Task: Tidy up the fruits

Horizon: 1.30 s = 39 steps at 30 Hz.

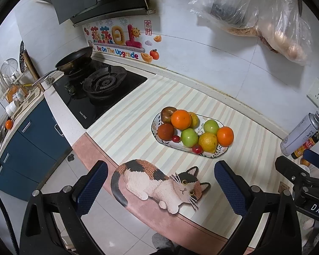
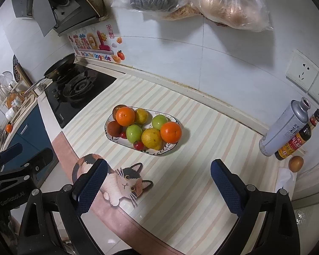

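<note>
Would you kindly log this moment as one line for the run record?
left gripper: open, empty | right gripper: open, empty | white patterned oval plate: fruit piled on it | both grippers short of plate

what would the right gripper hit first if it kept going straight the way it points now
Probably the striped mat: the open right gripper looks down at bare mat short of the fruit plate. Depth is unclear, so it might reach the plate's near rim instead.

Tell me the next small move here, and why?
Probably ease the right gripper forward toward the orange at the plate's right end. Both grippers, left gripper included, hang open and empty short of the plate, and that orange sits outermost, clear to grasp.
</note>
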Motion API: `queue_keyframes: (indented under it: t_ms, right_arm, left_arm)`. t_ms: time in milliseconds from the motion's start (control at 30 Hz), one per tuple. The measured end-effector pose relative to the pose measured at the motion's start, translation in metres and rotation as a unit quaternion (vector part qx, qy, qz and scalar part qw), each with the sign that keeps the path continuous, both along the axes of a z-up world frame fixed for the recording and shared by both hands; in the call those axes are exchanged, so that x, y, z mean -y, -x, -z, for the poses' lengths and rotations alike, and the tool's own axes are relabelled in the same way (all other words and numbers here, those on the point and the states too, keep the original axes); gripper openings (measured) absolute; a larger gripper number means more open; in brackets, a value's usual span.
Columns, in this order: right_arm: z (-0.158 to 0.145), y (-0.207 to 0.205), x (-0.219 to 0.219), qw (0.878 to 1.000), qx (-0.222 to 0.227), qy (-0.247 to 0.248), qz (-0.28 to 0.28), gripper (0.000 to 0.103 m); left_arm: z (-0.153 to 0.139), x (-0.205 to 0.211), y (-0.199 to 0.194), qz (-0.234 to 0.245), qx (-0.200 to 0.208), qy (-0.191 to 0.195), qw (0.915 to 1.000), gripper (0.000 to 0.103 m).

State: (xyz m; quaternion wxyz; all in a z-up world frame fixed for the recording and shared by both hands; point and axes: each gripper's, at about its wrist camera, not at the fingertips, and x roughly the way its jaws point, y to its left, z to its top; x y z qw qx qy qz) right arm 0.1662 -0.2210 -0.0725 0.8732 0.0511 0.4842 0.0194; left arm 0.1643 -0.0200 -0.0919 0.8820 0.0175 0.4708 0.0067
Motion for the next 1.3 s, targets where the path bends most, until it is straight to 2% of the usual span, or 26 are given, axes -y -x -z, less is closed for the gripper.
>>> queue_keyframes:
  t_ms: [1300]
  right_arm:
    - [-0.005,0.003,0.01,1.0,0.004,0.002,-0.003,0.1]
  left_arm:
    - [-0.01,0.006,0.009,0.001,0.006,-0.001,1.0,0.102]
